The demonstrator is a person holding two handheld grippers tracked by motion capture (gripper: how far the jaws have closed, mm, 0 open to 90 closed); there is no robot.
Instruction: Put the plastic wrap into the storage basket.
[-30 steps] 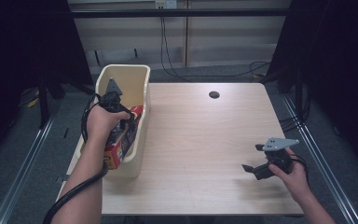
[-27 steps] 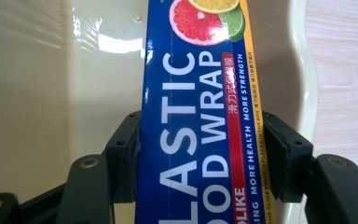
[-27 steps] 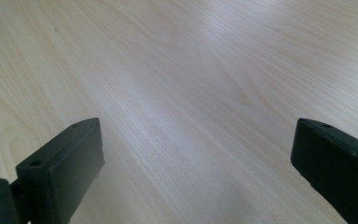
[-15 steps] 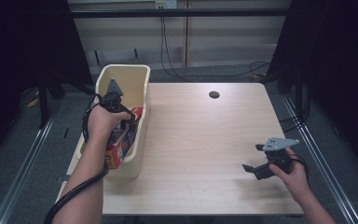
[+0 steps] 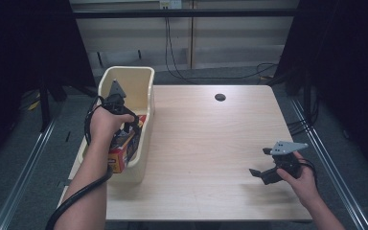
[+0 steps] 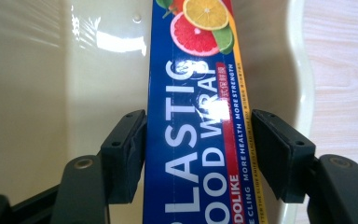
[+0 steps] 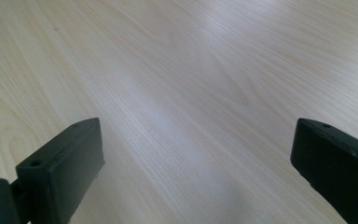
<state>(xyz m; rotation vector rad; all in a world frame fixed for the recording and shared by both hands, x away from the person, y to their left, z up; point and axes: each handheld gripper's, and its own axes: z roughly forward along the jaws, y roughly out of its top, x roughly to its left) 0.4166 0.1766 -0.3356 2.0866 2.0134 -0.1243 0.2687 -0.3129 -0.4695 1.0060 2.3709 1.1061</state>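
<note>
Light wood-grain table (image 5: 211,143) with a round dark hole (image 5: 220,97) near its 12 o'clock edge, grey floor and dark curtains around, cables along the back wall. Cream bin (image 5: 146,79) sits on the table's 9 o'clock edge. Left gripper (image 6: 198,154) is down in the bin, jaws just been opening, box of wrap (image 6: 193,116) between them, a thin gap on each side, pads not pressing. Box reads "PLASTIC FOOD WRAP", "MORE HEALTH MORE STRENGTH", citrus slices printed above. Right gripper (image 5: 263,163) hangs at the table's 4 o'clock, jaws wide, nothing held
</note>
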